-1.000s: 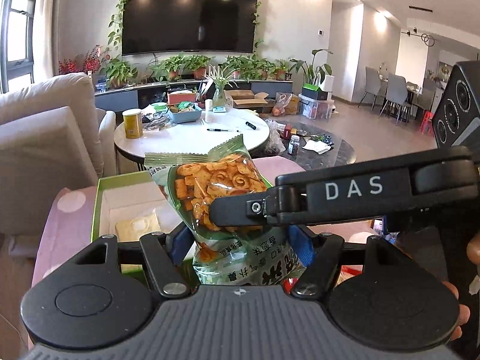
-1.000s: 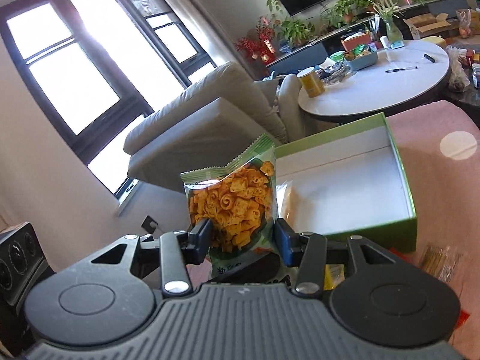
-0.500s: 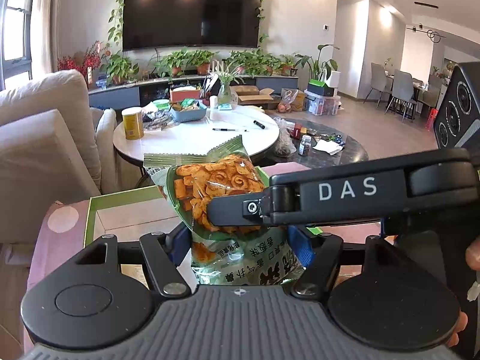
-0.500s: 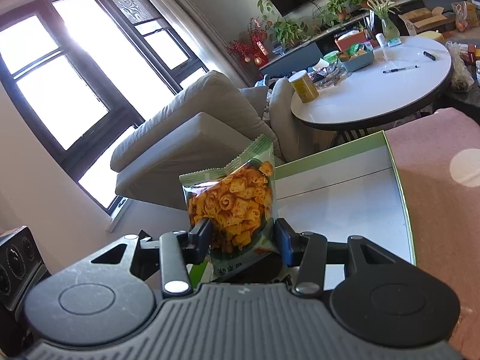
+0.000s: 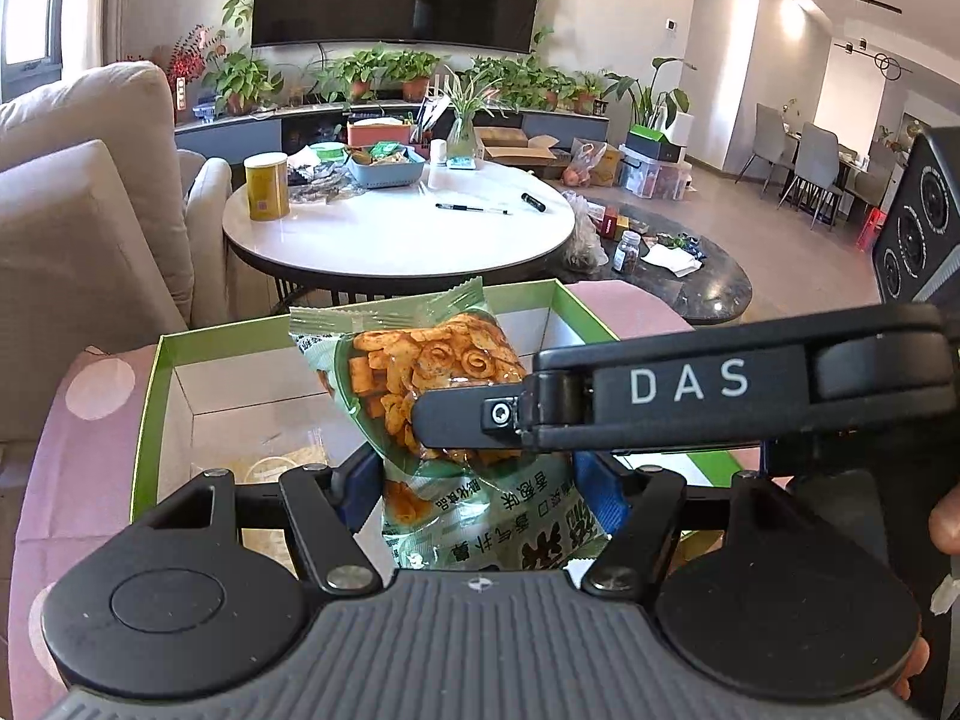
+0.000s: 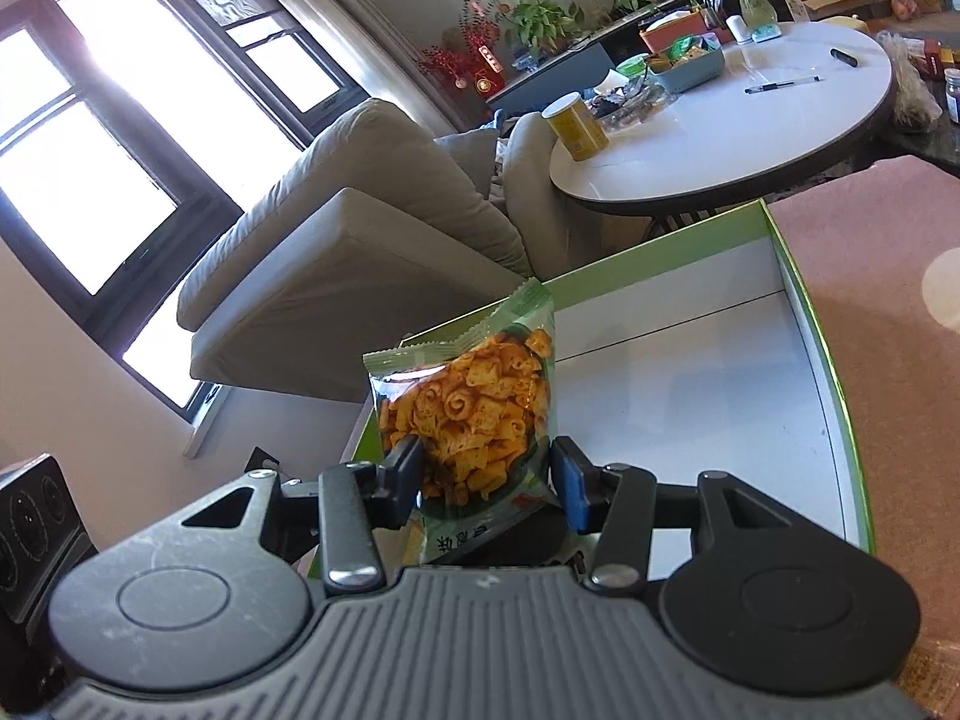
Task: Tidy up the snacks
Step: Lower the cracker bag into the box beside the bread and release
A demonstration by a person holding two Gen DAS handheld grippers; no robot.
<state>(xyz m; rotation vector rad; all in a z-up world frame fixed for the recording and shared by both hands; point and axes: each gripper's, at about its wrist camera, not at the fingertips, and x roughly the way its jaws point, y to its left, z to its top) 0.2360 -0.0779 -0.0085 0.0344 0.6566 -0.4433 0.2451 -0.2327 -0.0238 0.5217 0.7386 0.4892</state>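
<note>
A green snack bag [image 5: 432,396] of orange crisps stands upright, long axis vertical, crimped top seal upward, above the open green box [image 5: 150,384] on a pink cloth. The left gripper [image 5: 468,498] pinches its lower half; the right gripper [image 6: 486,474], reaching in from the side, has just been widening its jaws around the bag. Both tilt downward. The box looms closer than a second ago.

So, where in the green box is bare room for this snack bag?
The green box's white floor is bare between its far and right walls, beyond the snack bag. Its near left corner is crowded: a pale packet lies there.
</note>
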